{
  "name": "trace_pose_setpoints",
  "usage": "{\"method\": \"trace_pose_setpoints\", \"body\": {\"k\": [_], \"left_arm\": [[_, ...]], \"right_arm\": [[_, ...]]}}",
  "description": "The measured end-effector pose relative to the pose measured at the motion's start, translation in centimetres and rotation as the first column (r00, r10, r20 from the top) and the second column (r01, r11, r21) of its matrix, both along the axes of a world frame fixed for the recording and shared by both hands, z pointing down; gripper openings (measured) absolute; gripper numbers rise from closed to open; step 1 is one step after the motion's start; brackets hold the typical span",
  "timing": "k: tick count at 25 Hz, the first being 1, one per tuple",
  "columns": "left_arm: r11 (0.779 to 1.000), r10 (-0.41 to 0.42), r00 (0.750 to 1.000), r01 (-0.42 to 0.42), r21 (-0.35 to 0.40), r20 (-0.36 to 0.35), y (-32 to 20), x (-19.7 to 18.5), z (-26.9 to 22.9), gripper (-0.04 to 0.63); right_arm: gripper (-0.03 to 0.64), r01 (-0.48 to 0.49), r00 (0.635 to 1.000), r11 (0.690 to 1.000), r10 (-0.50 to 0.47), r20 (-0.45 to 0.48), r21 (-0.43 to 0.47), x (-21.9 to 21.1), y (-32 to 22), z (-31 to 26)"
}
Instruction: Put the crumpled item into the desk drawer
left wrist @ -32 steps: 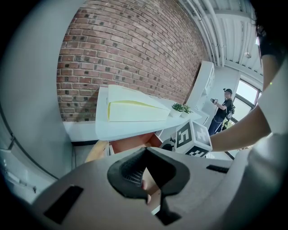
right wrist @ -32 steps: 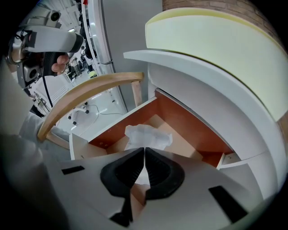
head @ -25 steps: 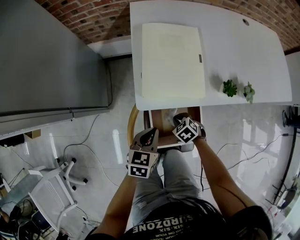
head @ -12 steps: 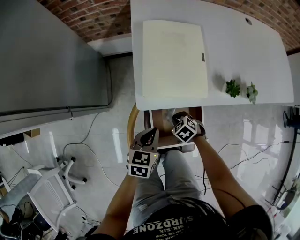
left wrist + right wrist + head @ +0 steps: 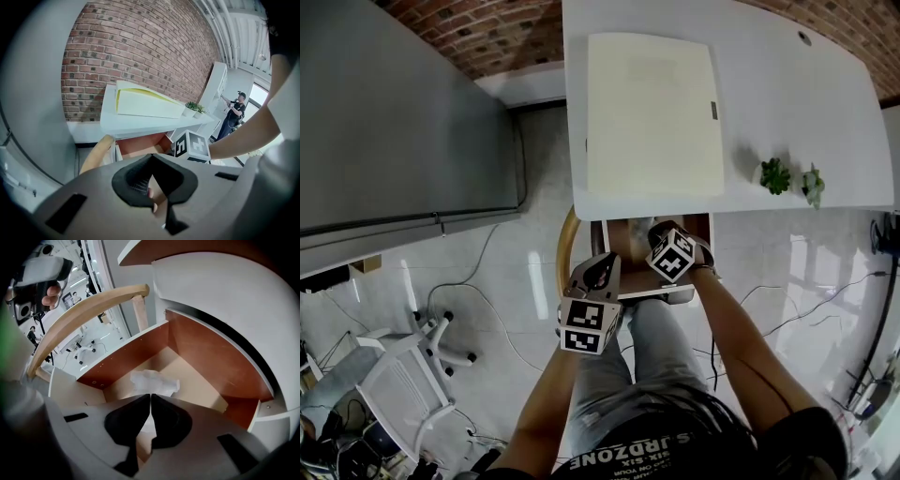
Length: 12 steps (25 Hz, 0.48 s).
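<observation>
From above, my left gripper (image 5: 598,270) hung just beside the open drawer (image 5: 622,239) under the counter (image 5: 806,112), and my right gripper (image 5: 656,234) pointed steeply down into that drawer. Along my left gripper, its fingers (image 5: 131,183) were closed tip to tip with nothing between them, short of the drawer's front. Along my right gripper, its fingers (image 5: 129,425) were closed on the crumpled item (image 5: 154,381), a white wad sticking out past their tips, over the drawer's pale floor.
</observation>
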<state>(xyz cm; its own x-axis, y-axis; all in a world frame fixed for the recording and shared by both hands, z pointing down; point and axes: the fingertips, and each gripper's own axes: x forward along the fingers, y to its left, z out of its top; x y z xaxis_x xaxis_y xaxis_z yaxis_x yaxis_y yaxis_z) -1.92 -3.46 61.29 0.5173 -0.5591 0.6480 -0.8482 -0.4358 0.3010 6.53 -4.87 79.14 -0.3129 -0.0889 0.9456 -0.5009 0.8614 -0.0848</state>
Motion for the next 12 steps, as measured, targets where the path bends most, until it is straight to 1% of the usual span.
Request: {"method": "trace_pose_setpoints", "body": {"k": [12], "left_arm": [[1.0, -0.011, 1.0, 0.011, -0.022, 0.009, 0.4, -0.3, 2.0, 0.005]], "right_arm": [[0.006, 0.039, 0.999, 0.999, -0.039, -0.031, -0.013, 0.0, 0.7, 2.6]]}}
